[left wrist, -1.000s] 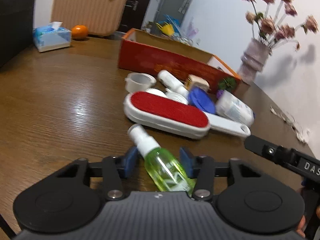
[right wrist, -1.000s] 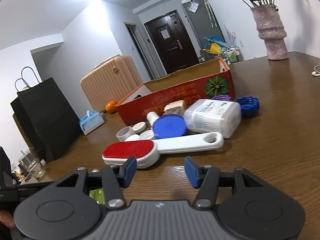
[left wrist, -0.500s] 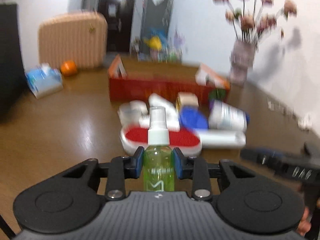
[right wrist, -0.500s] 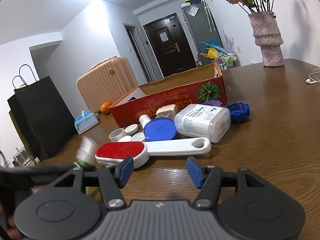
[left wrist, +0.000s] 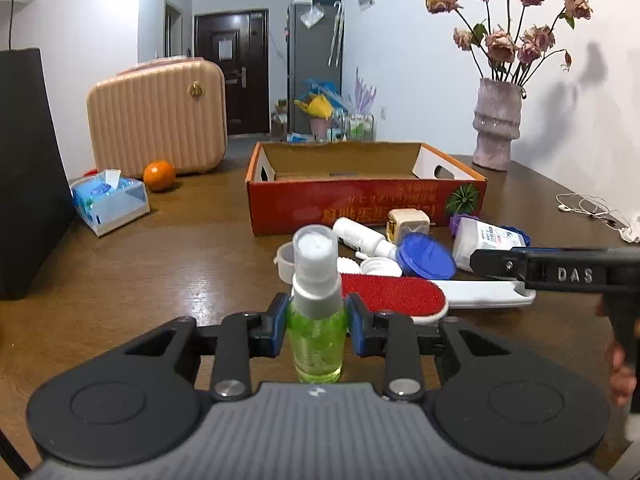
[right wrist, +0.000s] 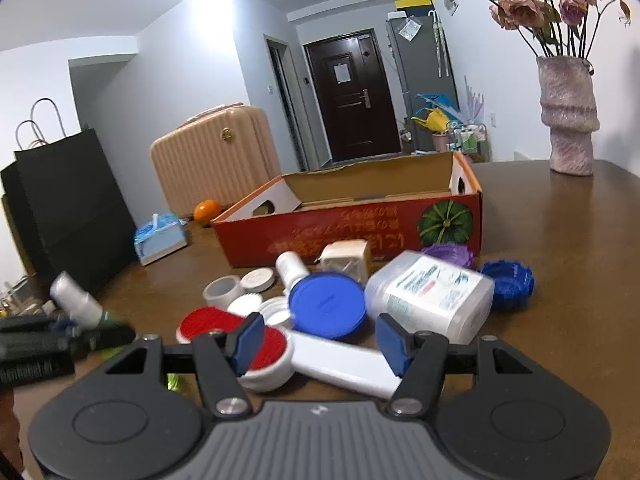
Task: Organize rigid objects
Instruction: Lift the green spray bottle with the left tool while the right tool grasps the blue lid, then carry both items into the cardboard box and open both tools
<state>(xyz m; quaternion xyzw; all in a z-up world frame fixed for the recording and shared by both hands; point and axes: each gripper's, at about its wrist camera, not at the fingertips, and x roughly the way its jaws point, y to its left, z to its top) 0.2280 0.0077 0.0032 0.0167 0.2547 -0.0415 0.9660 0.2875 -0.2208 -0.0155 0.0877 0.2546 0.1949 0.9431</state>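
Upright between the blue pads of the left gripper stood the green spray bottle, its clear cap pointing up and its green body pinched on both sides, held above the wooden table. From the right wrist view the same bottle showed at the far left, tilted and blurred. Just beyond it lay the lint brush, red face up, white handle stretching right. The right gripper hung over that handle with its fingers spread wide, one pad over the red head, the other past the handle, gripping nothing. Behind the brush clustered a blue lid, a white tube, a clear rectangular bottle, a small cube, and some white caps. Farther back sat the open red cardboard box. A vase of dried flowers stood to the right, and a tissue pack and an orange to the left.
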